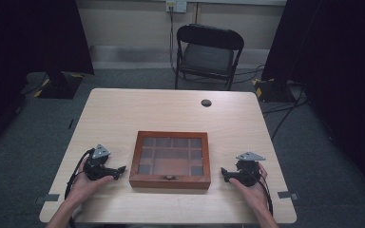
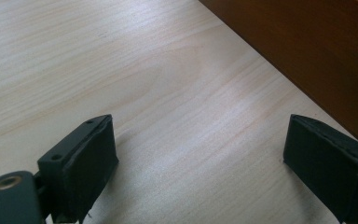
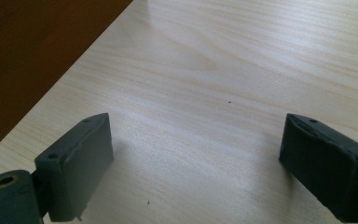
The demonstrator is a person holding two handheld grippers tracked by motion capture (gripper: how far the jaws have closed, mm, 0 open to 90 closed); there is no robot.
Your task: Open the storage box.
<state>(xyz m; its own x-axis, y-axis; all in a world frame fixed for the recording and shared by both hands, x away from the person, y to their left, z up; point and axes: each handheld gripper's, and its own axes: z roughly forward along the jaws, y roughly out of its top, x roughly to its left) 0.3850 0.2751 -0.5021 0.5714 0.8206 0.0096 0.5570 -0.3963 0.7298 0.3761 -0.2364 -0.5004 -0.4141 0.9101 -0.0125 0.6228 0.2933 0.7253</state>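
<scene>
Wooden box (image 1: 170, 159) sits mid counter (image 1: 123, 109), lid shut. Looks heavy, hard; glass top may break. Grab small front latch (image 1: 170, 177). Left gripper (image 1: 119, 171), right gripper (image 1: 224, 172) beside box, fingers spread, empty.

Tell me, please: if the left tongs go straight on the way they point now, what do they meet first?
Probably the wooden box. In the high view the left tongs point toward its left side wall, with bare table between. The left gripper view puts that wall to the right, so they may strike it slantwise or slide past.
</scene>
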